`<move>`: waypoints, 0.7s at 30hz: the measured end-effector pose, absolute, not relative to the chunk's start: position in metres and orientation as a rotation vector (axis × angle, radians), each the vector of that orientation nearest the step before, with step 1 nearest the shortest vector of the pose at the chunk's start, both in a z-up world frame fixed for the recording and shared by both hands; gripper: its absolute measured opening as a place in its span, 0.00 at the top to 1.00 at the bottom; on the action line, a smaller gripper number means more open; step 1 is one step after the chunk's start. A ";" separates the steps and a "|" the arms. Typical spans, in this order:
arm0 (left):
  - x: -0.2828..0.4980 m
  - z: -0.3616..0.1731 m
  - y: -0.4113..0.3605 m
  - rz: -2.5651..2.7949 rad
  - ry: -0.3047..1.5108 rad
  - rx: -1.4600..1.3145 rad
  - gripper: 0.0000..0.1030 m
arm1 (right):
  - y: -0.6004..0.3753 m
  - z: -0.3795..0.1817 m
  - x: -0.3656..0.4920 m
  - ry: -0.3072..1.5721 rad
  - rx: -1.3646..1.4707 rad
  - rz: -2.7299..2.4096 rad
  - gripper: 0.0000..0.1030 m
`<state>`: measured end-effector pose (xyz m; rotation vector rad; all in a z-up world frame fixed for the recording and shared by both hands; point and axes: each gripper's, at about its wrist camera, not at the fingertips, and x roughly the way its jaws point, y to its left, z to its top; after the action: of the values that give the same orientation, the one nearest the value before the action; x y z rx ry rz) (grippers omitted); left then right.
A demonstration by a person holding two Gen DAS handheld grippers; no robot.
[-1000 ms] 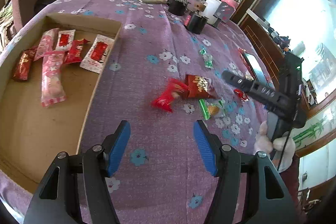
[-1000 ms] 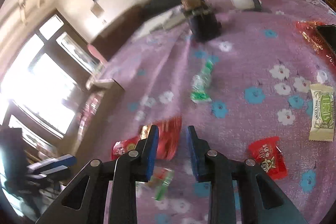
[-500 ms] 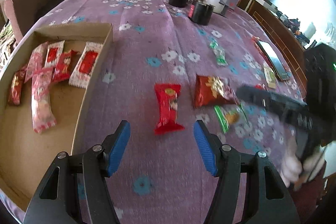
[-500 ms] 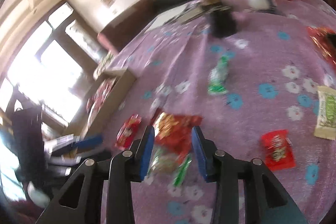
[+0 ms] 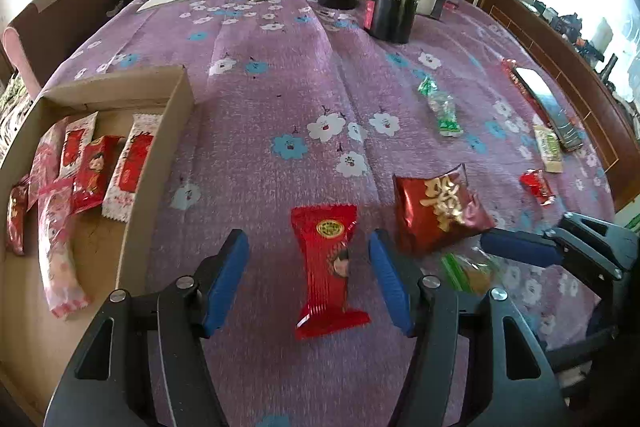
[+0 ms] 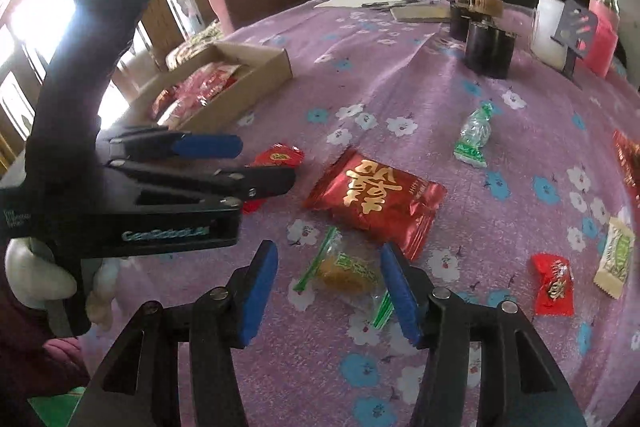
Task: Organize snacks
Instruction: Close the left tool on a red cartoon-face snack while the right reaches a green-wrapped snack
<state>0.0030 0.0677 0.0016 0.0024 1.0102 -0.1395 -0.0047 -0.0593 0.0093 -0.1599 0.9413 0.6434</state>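
Both claws poised over snacks, nothing gripped yet.
We hold left claw (image 5: 308,281) released astride the red packet (image 5: 326,267), right claw (image 6: 328,291) released astride the green-ended candy (image 6: 346,273); next we clench, then carry to the box (image 5: 160,83) at ten o'clock.

The right gripper (image 6: 328,291) is hanging spread over a clear-wrapped snack (image 6: 344,273). The left gripper (image 6: 240,163) is reaching beside a red packet (image 6: 376,199).
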 end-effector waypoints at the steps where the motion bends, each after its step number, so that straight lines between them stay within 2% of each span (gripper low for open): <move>1: 0.004 0.000 0.066 -0.137 1.007 0.014 0.40 | -0.059 0.008 -0.004 0.941 -0.169 0.635 0.45; 3: 0.002 -0.001 0.061 -0.134 0.990 0.055 0.42 | -0.056 0.006 -0.005 0.936 -0.202 0.619 0.46; 5: -0.001 0.000 0.056 -0.143 0.971 0.086 0.58 | -0.053 0.005 -0.007 0.924 -0.232 0.609 0.52; 6: -0.002 0.001 0.054 -0.152 0.969 0.093 0.73 | -0.051 0.005 -0.008 0.919 -0.242 0.608 0.56; 9: -0.007 0.005 0.051 -0.156 0.957 0.120 0.73 | -0.052 0.008 -0.010 0.906 -0.232 0.620 0.65; 21: -0.031 0.046 0.085 -0.187 0.894 -0.034 0.74 | -0.078 0.028 -0.005 0.886 0.019 0.780 0.67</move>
<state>-0.0310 0.0851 0.0461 -0.0335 0.8943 -0.1868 -0.0047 -0.0777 0.0279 0.0189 0.8864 0.7800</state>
